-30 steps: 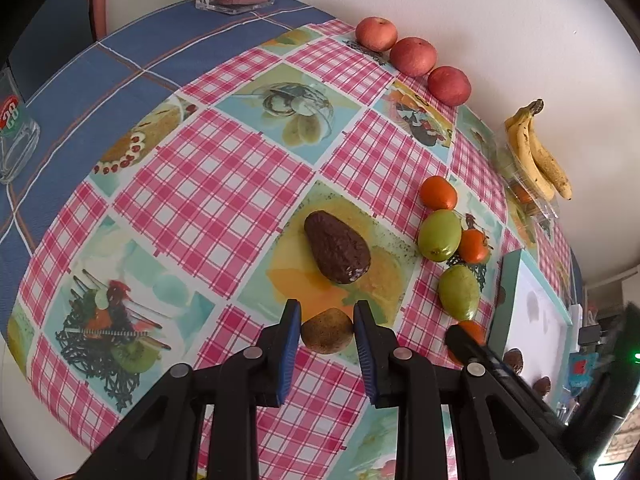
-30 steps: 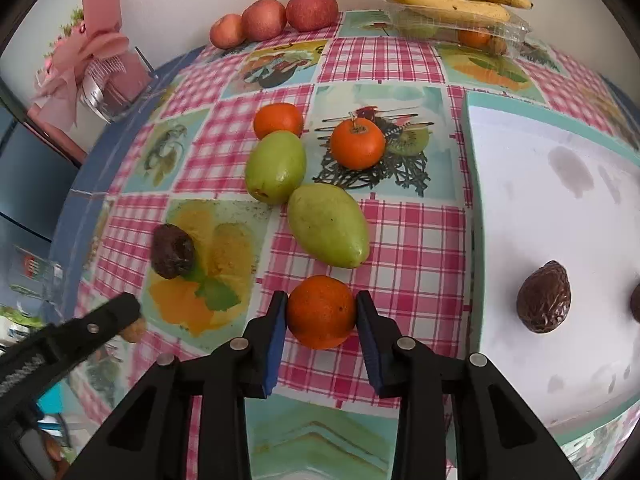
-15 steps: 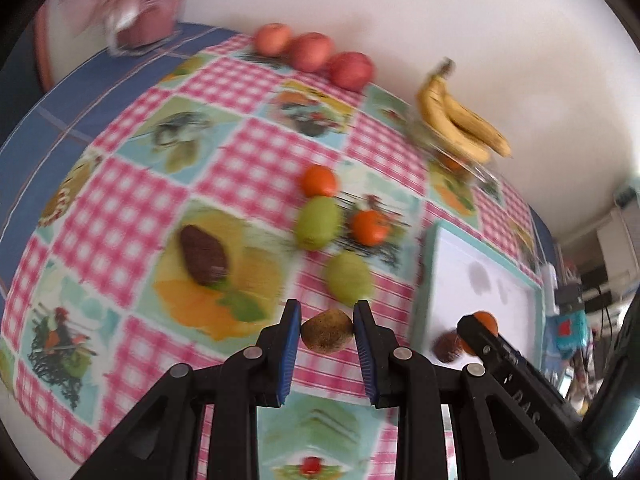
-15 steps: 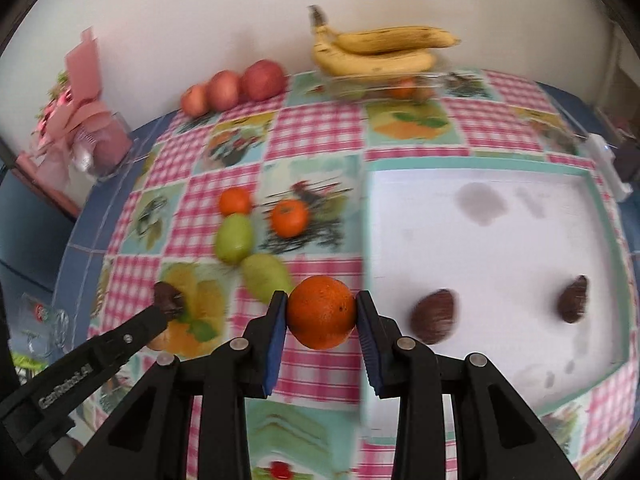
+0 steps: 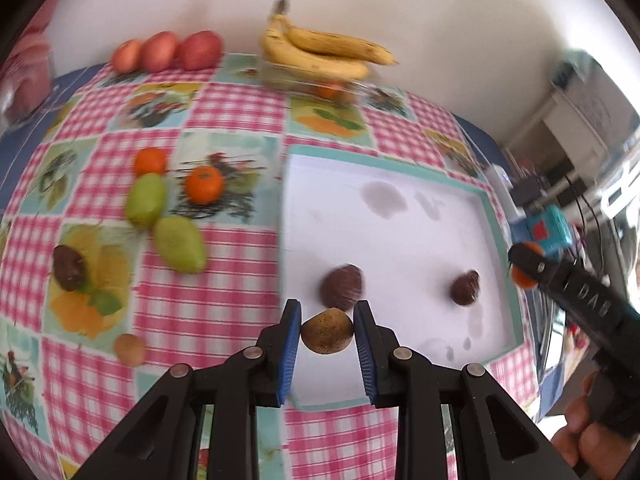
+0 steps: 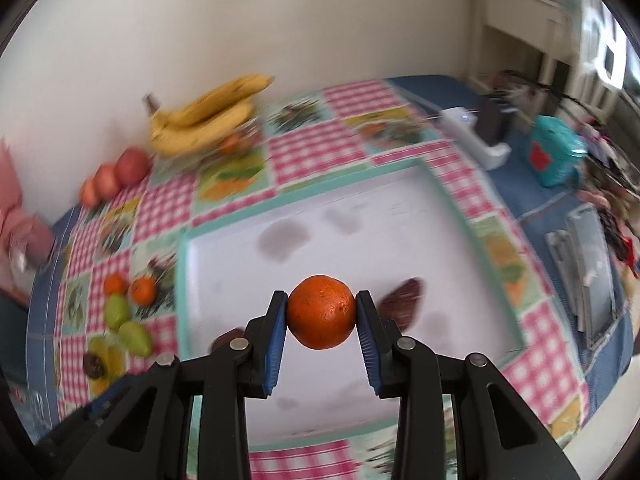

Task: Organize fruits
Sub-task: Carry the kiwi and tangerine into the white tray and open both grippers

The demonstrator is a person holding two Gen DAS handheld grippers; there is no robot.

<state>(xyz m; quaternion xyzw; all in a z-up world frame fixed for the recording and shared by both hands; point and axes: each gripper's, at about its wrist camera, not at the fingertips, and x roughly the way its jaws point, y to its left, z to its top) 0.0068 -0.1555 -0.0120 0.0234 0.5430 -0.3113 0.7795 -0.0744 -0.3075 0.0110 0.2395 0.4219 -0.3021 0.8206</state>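
My left gripper (image 5: pixel 327 338) is shut on a brown kiwi (image 5: pixel 327 337) and holds it above the near left corner of the white tray (image 5: pixel 496 224). My right gripper (image 6: pixel 321 312) is shut on an orange (image 6: pixel 321 312) and holds it above the same tray (image 6: pixel 182 264); it also shows in the left wrist view (image 5: pixel 528 268) beyond the tray's right rim. Two dark avocados (image 5: pixel 342 286) (image 5: pixel 465 288) lie in the tray. On the checked cloth to the left lie two green mangoes (image 5: pixel 179 244), two oranges (image 5: pixel 204 185), another avocado (image 5: pixel 70 267) and a second kiwi (image 5: pixel 129 349).
Bananas (image 5: pixel 320 50) lie on a clear box (image 5: pixel 316 86) by the back wall, with three red apples (image 5: pixel 166 51) to their left. A pink gift box (image 5: pixel 24 80) stands at the far left. A white power strip (image 6: pixel 476 132) and a teal box (image 6: pixel 556 152) sit right of the tray.
Both grippers have carried their fruit to the right, from over the cloth to over the white tray. The right gripper with the orange has gone furthest, toward the tray's right side.
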